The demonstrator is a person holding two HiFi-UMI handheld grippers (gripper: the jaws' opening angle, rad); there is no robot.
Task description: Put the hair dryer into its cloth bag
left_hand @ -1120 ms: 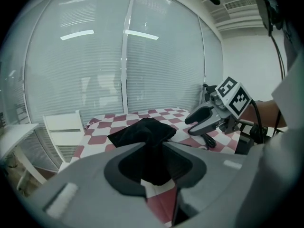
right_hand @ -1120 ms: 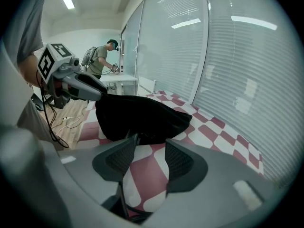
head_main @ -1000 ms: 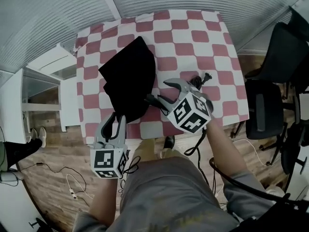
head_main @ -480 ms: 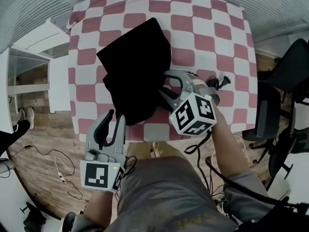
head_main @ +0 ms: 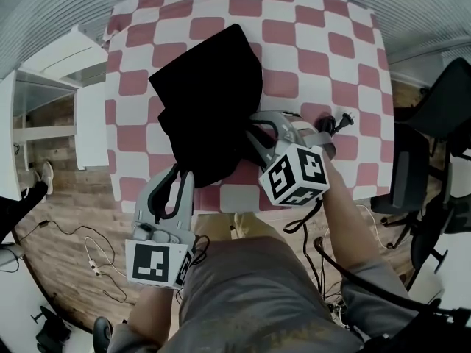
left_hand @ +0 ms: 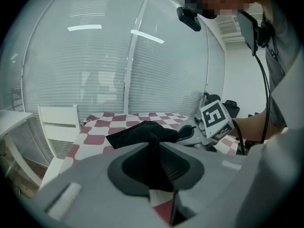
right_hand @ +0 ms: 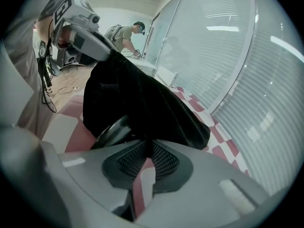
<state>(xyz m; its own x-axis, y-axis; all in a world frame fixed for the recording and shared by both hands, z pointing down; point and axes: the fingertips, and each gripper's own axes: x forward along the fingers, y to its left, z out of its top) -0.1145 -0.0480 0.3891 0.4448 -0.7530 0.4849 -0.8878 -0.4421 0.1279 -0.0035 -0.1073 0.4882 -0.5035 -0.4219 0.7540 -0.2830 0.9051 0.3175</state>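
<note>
The black cloth bag [head_main: 206, 101] lies crumpled on the red-and-white checked table [head_main: 309, 50]. My left gripper [head_main: 179, 173] is at the bag's near edge, shut on a fold of the black cloth [left_hand: 142, 132]. My right gripper [head_main: 249, 129] comes in from the right and is shut on the bag's edge [right_hand: 137, 99]. A dark grey rounded part of the hair dryer [right_hand: 111, 129] shows just below the cloth; the rest is hidden by the bag. Its plug [head_main: 340, 121] lies on the table to the right.
A black office chair [head_main: 412, 168] stands right of the table and white furniture [head_main: 59, 65] stands to its left. Cables [head_main: 96, 263] lie on the wood floor. Another person [right_hand: 126, 34] stands far off. Window blinds run behind the table.
My left gripper has risen a little toward the bag's near edge. The right gripper and the bag have hardly moved in the last half second.
</note>
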